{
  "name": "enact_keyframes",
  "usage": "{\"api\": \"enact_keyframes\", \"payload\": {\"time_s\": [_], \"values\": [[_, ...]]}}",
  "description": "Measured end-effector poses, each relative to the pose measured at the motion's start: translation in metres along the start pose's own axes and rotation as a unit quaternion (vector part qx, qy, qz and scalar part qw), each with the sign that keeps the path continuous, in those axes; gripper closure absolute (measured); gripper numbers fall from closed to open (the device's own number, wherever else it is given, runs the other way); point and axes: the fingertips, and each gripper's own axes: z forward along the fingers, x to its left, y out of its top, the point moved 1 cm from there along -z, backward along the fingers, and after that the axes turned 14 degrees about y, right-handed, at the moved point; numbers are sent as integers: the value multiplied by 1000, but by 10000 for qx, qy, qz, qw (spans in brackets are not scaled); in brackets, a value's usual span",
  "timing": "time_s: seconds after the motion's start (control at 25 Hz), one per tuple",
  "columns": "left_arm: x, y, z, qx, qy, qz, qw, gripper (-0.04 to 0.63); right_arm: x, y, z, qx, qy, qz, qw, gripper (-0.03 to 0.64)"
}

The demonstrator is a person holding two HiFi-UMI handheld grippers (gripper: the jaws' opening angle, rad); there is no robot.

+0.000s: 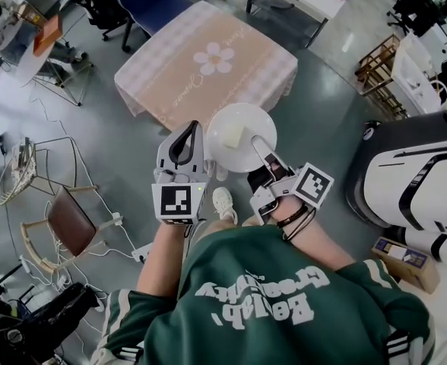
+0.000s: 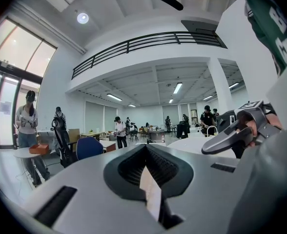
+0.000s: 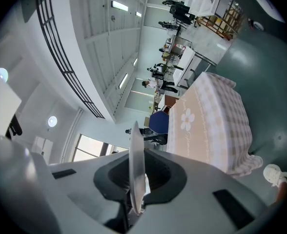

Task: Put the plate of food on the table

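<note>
plate (image 1: 248, 120) edge-on in right tool (image 1: 261, 147), food (image 1: 235, 135) indistinct

Food (image 1: 233, 135) on plate (image 1: 246, 120) too small to identify, near rim hidden under right gripper (image 1: 263, 152)

Plate (image 1: 241, 137): white, round, roughly level, at frame centre; its near rim is pinched in the right gripper (image 1: 261, 149), clear of the table.
Food (image 1: 233, 135): one pale chunk on the plate.
Table (image 1: 208, 59): pink checked cloth with a white flower, upper centre.
</note>
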Motion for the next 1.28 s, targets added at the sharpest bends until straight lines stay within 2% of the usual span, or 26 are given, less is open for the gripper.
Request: {"api": "enact_keyframes", "payload": {"time_s": [0.52,1.28], "values": [[32,7,29,-56,-87,17,9999,586,6,10,47,-192,63,-142,9997,586],[33,-6,41,51,-207,-295,9993,586,-1,15,50,-271,-181,-201,9993,586]]}}
